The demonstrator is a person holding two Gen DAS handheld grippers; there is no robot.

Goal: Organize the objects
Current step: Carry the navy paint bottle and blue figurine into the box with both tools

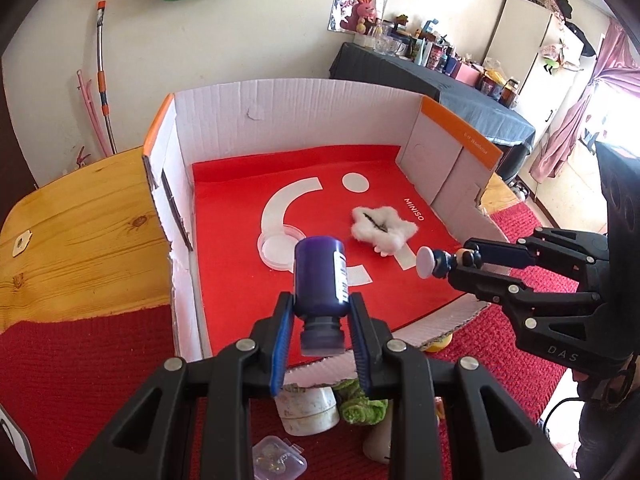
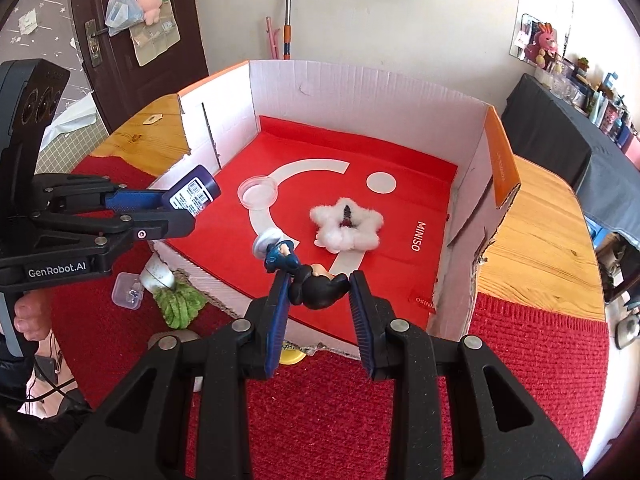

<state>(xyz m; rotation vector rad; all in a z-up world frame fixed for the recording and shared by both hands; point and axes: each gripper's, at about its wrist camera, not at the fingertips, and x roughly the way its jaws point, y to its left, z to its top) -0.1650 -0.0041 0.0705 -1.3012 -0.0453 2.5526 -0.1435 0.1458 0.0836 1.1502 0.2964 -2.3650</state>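
Observation:
My left gripper [image 1: 320, 304] is shut on a dark purple bottle [image 1: 320, 272], cap end toward the camera, held over the near part of a white cardboard box [image 1: 304, 92] with a red floor. From the right wrist view the same bottle [image 2: 194, 196] hangs at the box's left wall. My right gripper [image 2: 318, 280] is shut on a small black-haired figurine [image 2: 316, 286] with a blue body and a grey round base [image 2: 266, 242], over the box's front edge. That figurine [image 1: 434, 262] shows at the right in the left wrist view. A white fluffy star [image 2: 346, 230] and a clear round lid [image 2: 258, 192] lie inside the box.
The box stands on a wooden table [image 1: 80, 216] partly covered by a red mat [image 2: 360, 420]. In front of the box lie a white jar [image 1: 306, 408], a green fluffy item [image 2: 178, 306], a small clear plastic case [image 2: 128, 290] and a yellow thing [image 2: 292, 356]. A person's hand [image 2: 30, 316] grips the left tool.

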